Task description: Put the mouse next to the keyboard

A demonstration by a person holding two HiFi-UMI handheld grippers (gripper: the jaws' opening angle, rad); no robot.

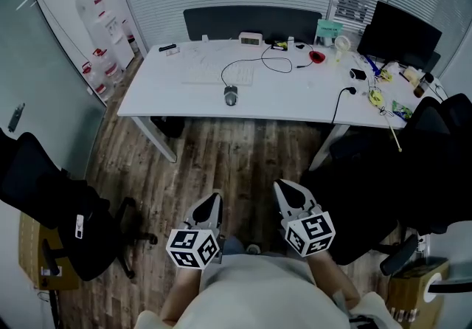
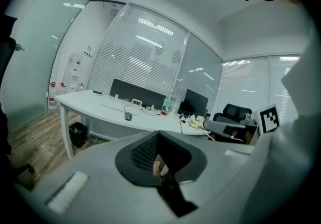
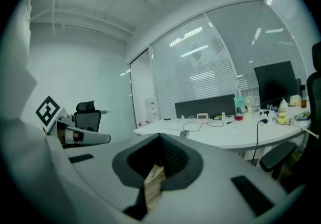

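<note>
A grey wired mouse [image 1: 231, 97] lies near the front edge of the white table [image 1: 295, 99], just in front of the right end of a white keyboard [image 1: 217, 73]. Its black cable loops away to the right. Both grippers hang low over the wooden floor, well short of the table. My left gripper [image 1: 213, 200] and my right gripper [image 1: 284, 188] are shut with nothing in them. In the left gripper view the mouse [image 2: 128, 116] and keyboard [image 2: 114, 107] are small and distant beyond the closed jaws [image 2: 159, 135]. The right gripper view shows the mouse [image 3: 184, 134] past its closed jaws [image 3: 160, 137].
A black office chair [image 1: 66, 224] stands at the left and another [image 1: 383, 195] at the right. On the table's right part are a monitor [image 1: 398, 36], a red dish [image 1: 317, 57], cables and small clutter. A dark partition [image 1: 251, 23] backs the table.
</note>
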